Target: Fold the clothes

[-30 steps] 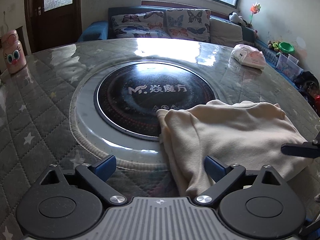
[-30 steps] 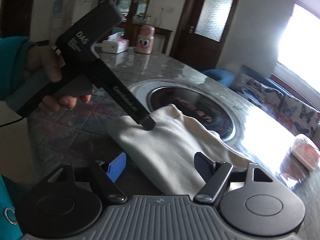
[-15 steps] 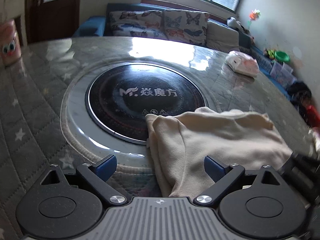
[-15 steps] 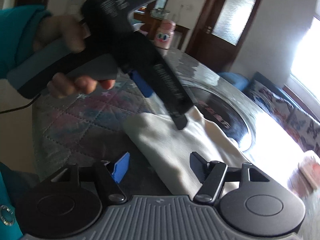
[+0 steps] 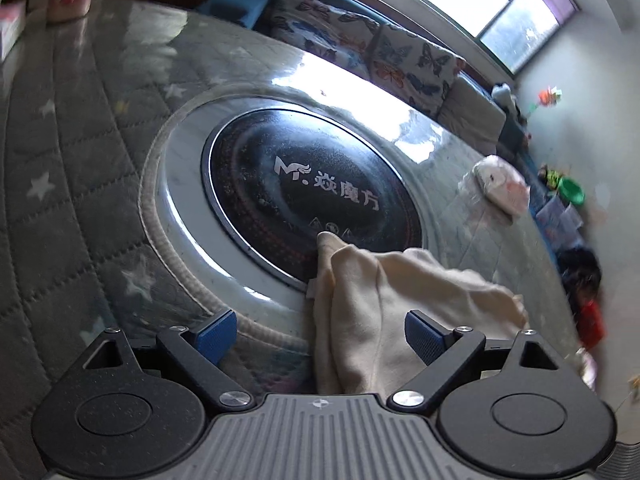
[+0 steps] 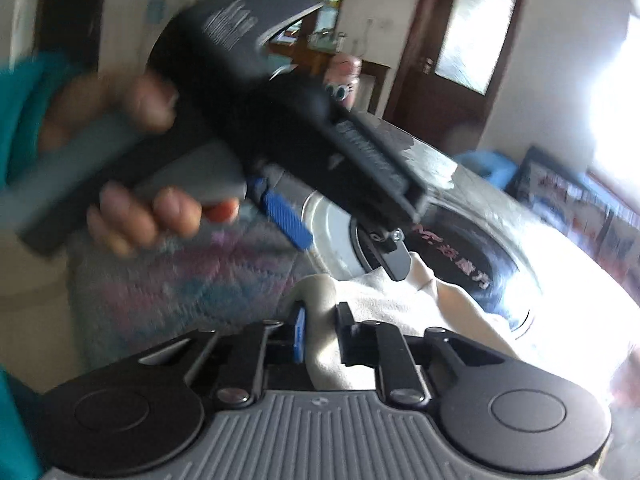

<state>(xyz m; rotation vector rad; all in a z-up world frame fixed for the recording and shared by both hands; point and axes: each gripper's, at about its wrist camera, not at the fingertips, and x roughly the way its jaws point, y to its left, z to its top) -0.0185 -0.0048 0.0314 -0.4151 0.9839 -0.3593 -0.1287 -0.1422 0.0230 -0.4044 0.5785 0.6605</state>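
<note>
Right gripper (image 6: 318,334) has pinched shut on the cream garment (image 6: 400,308) — left gripper (image 5: 320,332) fingers spread wide.

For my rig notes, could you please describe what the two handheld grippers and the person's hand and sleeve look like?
Both grippers, the left gripper and the right gripper, share black linkage arms with silver rivets, round black discs, a ribbed grey base and blue ridged finger pads. The left gripper's body is black with blurred white lettering and a grey handle. The bare hand emerges from a teal sleeve.
</note>
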